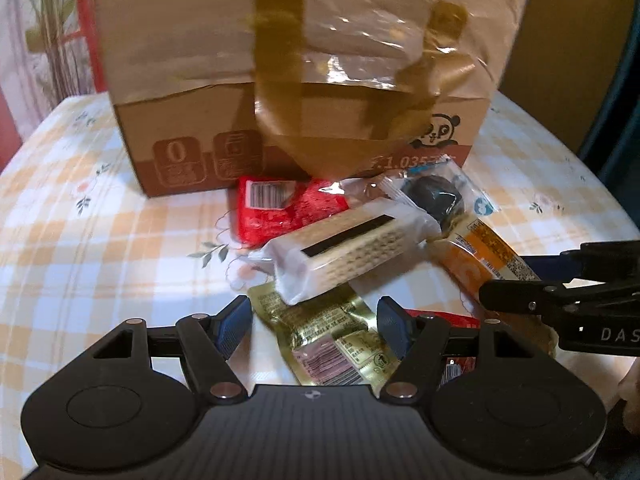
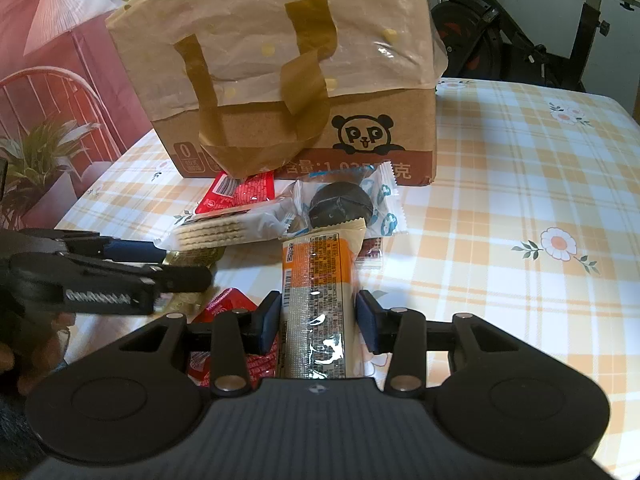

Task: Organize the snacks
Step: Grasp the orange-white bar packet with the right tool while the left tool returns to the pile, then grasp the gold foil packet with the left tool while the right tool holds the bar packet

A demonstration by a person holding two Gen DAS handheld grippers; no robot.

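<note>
A pile of wrapped snacks lies before a cardboard box (image 1: 280, 136) (image 2: 380, 128) lined with a brown paper bag (image 1: 304, 24) (image 2: 272, 36). My left gripper (image 1: 314, 328) is open, its jaws on either side of a gold packet (image 1: 332, 340), below a wafer pack (image 1: 352, 252) (image 2: 216, 232). My right gripper (image 2: 316, 320) is open, its pads on either side of an orange-and-white bar (image 2: 320, 300) (image 1: 488, 256), a small gap on each side. A red packet (image 1: 280, 208) (image 2: 240, 194) and a dark round cake in clear wrap (image 1: 436, 196) (image 2: 340, 204) lie near the box.
The table carries an orange-checked floral cloth (image 2: 520, 200) (image 1: 80, 220). Another red packet (image 2: 224, 312) lies under my right gripper. A potted plant (image 2: 36, 164) stands left. An exercise bike (image 2: 520, 20) stands behind the table at right.
</note>
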